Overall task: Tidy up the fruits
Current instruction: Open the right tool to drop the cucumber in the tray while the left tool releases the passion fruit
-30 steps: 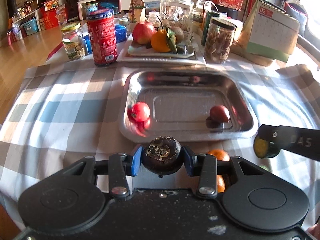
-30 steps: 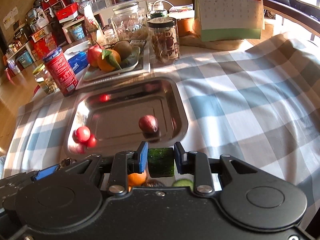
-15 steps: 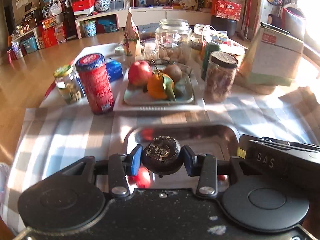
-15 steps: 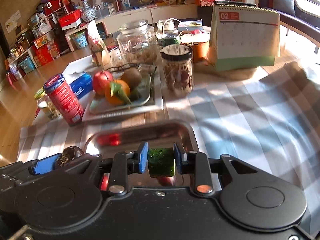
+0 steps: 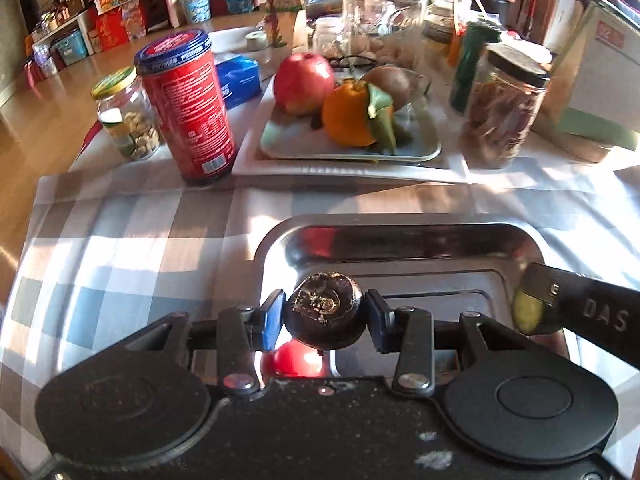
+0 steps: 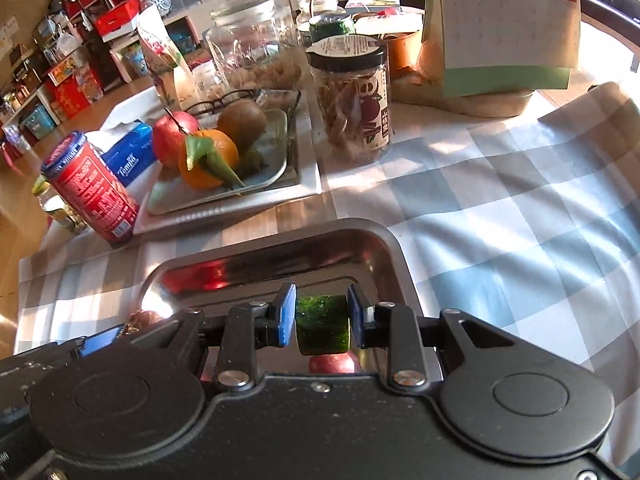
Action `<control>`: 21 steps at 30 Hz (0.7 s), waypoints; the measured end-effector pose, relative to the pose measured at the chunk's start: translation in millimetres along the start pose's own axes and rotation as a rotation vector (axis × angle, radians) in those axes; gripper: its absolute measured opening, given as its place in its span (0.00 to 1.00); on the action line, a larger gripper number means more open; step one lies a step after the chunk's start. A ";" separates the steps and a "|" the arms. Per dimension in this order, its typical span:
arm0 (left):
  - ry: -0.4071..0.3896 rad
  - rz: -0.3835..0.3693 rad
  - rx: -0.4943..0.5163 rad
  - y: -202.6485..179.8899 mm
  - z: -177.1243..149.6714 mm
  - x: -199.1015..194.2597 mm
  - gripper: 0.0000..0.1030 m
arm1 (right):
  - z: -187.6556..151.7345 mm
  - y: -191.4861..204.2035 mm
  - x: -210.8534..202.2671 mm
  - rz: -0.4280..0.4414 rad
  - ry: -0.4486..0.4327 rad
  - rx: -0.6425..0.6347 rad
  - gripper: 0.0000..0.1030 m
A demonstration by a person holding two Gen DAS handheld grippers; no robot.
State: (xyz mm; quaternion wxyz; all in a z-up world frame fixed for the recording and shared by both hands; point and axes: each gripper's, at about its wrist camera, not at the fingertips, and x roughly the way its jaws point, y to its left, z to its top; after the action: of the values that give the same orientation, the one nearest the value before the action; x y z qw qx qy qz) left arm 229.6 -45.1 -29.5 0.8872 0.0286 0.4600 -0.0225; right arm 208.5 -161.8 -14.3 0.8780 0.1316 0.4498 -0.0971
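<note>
My left gripper (image 5: 325,318) is shut on a dark brown mangosteen (image 5: 325,320), held over the near left part of the steel tray (image 5: 400,236). A red tomato (image 5: 298,360) lies in the tray just below it. My right gripper (image 6: 322,316) is shut on a green cucumber piece (image 6: 323,324), over the tray's near right part (image 6: 394,256); a dark red fruit (image 6: 332,363) shows under it. The right gripper also shows in the left wrist view (image 5: 532,304) at the tray's right rim.
Behind the tray a white plate (image 5: 348,168) holds an apple (image 5: 304,82), an orange (image 5: 348,114) and a kiwi (image 5: 388,80). A red can (image 5: 186,106), a small nut jar (image 5: 128,120), a snack jar (image 5: 504,108), a big glass jar (image 5: 384,8) and a calendar (image 6: 500,20) stand around it.
Both grippers moved forward and came lower over the steel tray, each still holding its item. The right gripper now sits at the tray's right rim.
</note>
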 end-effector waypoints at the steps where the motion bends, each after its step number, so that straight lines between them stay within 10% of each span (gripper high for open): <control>1: 0.003 0.000 -0.009 2.0 0.9 1.2 0.43 | -0.8 0.1 0.0 -0.002 -0.001 -0.001 0.37; 21: -0.016 -0.017 -0.013 3.8 6.1 -14.7 0.43 | -0.2 -0.6 -11.3 -0.033 -0.085 0.071 0.53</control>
State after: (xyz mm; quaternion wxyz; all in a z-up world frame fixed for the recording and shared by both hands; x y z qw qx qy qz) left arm 226.3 -41.6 -13.9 0.8907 0.0185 0.4534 -0.0273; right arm 201.7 -161.8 -5.2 0.8893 0.1509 0.4107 -0.1330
